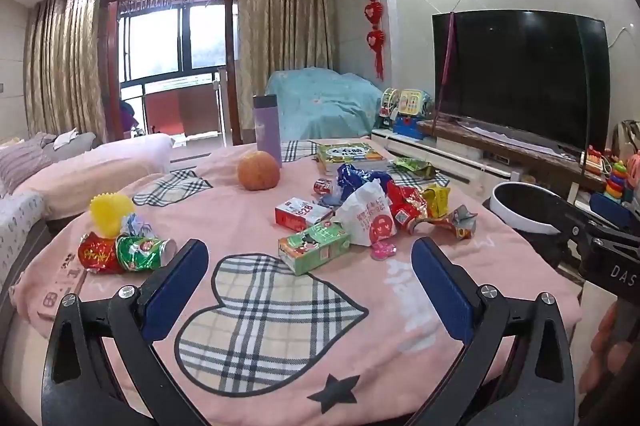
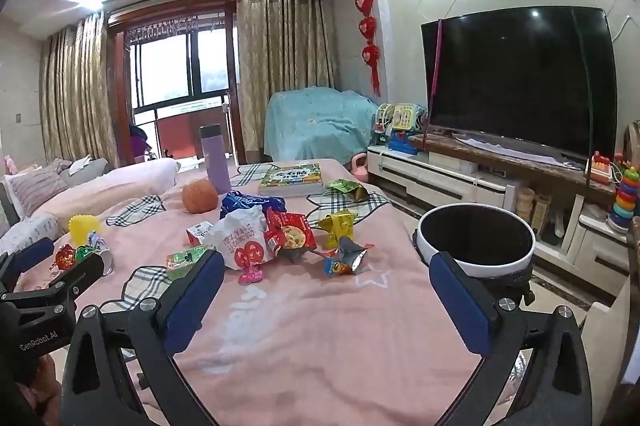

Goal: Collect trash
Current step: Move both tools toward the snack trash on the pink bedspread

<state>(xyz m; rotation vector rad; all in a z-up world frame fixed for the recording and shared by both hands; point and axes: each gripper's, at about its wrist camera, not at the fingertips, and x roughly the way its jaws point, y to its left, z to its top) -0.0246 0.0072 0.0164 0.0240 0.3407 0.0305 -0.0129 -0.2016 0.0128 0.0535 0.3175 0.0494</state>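
A: Trash?
B: Wrapper pile mid-counter, left of the bin. My left hand-held gripper and right hand-held gripper are both released, empty.
A: Risk?
B: Crinkly foil could slip out; I might grab the blanket instead.

Pink, plaid-hearted blanket; orange ball
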